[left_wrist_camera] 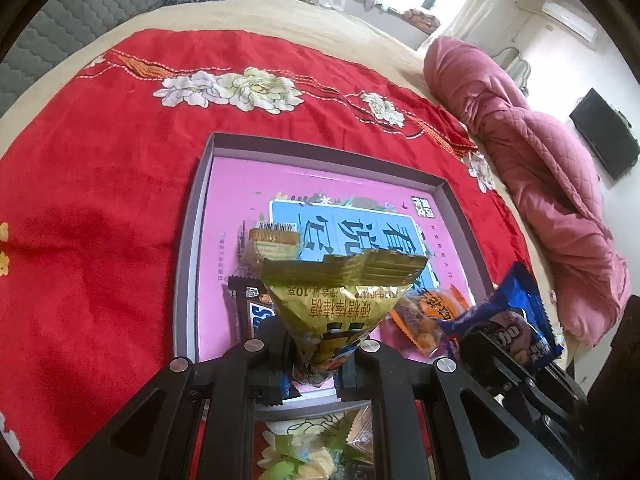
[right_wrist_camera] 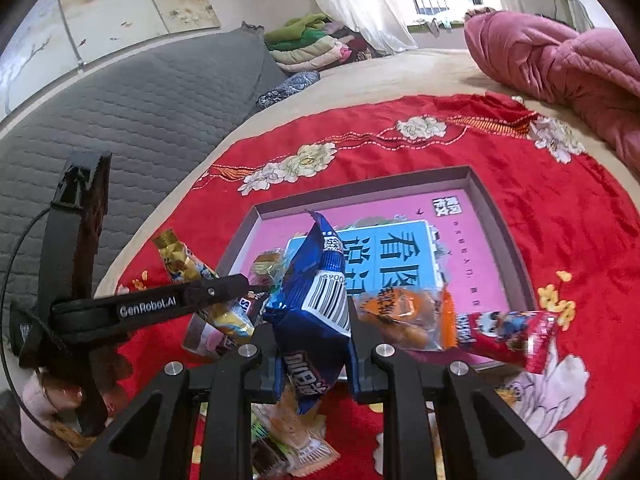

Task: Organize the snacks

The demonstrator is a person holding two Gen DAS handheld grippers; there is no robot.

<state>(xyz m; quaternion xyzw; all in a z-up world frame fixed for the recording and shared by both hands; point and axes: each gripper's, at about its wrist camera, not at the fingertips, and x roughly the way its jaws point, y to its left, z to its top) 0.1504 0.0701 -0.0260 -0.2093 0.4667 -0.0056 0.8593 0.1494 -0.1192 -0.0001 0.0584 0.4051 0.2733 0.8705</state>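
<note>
My left gripper (left_wrist_camera: 316,354) is shut on a gold snack packet (left_wrist_camera: 340,292) and holds it above the near edge of a shallow box with a pink floor (left_wrist_camera: 240,184). My right gripper (right_wrist_camera: 314,354) is shut on a blue snack packet (right_wrist_camera: 316,304), also over the box's near edge (right_wrist_camera: 496,216). In the box lie a brown Snickers bar (left_wrist_camera: 250,312), a small gold candy (left_wrist_camera: 276,240) and an orange packet (right_wrist_camera: 408,316). The left gripper with its gold packet (right_wrist_camera: 180,256) shows at the left of the right wrist view.
The box sits on a red flowered cloth (left_wrist_camera: 100,200) on a bed. A red packet (right_wrist_camera: 508,336) lies at the box's near right corner. More loose snacks (right_wrist_camera: 288,440) lie below the grippers. A pink quilt (left_wrist_camera: 540,184) is bunched at the right.
</note>
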